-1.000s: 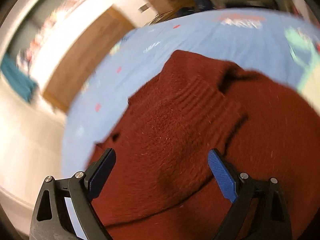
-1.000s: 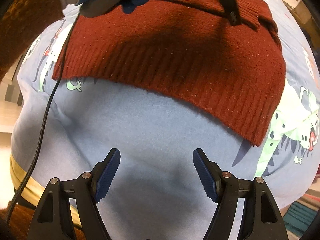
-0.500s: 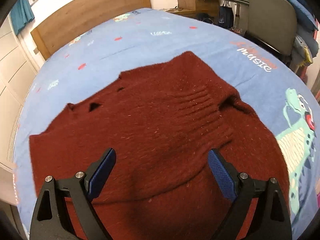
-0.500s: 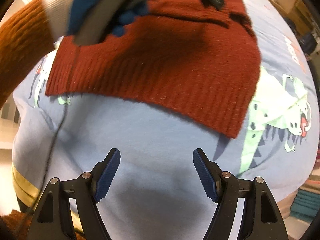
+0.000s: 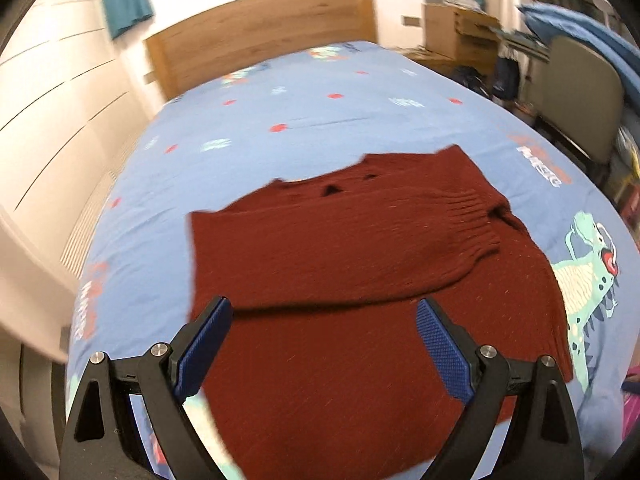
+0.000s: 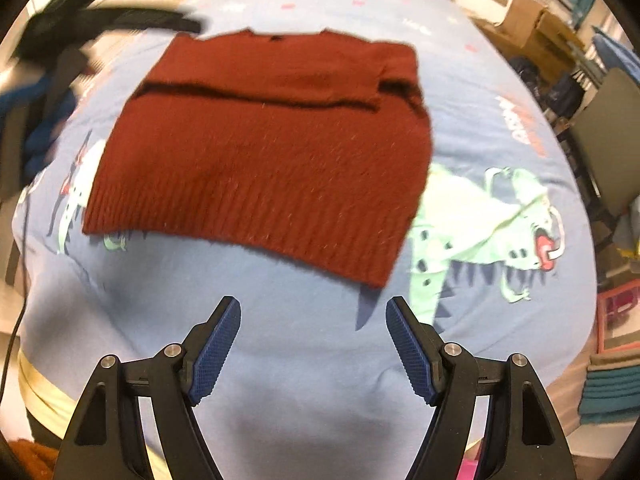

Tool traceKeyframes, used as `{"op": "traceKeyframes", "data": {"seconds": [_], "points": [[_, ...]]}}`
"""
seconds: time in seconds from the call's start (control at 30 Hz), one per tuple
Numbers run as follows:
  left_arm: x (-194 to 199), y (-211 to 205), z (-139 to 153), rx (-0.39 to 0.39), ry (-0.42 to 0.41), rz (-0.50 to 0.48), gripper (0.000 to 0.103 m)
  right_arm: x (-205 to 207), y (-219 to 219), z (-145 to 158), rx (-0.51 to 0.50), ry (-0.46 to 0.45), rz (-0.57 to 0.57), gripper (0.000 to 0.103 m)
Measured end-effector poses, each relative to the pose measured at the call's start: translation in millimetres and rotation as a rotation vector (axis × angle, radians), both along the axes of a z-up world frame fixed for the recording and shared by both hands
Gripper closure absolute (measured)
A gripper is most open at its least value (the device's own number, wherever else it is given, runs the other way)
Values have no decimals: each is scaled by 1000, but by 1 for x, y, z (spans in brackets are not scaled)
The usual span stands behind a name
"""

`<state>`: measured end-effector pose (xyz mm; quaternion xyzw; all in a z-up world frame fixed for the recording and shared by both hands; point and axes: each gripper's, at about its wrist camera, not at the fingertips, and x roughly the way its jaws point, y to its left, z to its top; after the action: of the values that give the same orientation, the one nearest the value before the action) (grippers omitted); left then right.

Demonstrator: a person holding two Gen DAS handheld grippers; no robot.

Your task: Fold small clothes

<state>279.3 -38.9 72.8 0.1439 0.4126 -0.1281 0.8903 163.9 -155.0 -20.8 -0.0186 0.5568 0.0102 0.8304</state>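
A dark red knitted sweater [image 5: 340, 264] lies flat on the blue bedsheet [image 5: 304, 120], a sleeve folded across its chest. In the right wrist view the sweater [image 6: 272, 140] forms a rough rectangle with its ribbed hem nearest me. My left gripper [image 5: 322, 330] hangs open above the lower part of the sweater, nothing between its blue pads [image 5: 204, 340]. My right gripper [image 6: 314, 336] is open over bare sheet just in front of the hem. The left gripper shows blurred at the upper left of the right wrist view, beside the sweater's far left corner.
A wooden headboard [image 5: 260, 32] stands at the far end of the bed. A green dinosaur print [image 6: 488, 224] sits right of the sweater. A chair [image 5: 576, 96], cardboard boxes [image 6: 528, 16] and stacked teal cloths [image 6: 608, 392] crowd the bed's right side. White wall panels run along the left.
Both grippers have risen and pulled back from the sweater, so more of the bed shows. The left gripper moved off the sweater's top toward the left. Both stayed open.
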Motion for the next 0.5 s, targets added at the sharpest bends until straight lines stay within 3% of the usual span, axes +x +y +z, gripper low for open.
{"op": "traceKeyframes", "data": {"seconds": [0.2, 0.5], "points": [[-48, 67, 38, -67, 0, 107, 12, -12, 0, 20, -13, -64, -5, 26], [-112, 158, 66, -134, -13, 238, 12, -31, -16, 22, 101, -87, -57, 26]]}}
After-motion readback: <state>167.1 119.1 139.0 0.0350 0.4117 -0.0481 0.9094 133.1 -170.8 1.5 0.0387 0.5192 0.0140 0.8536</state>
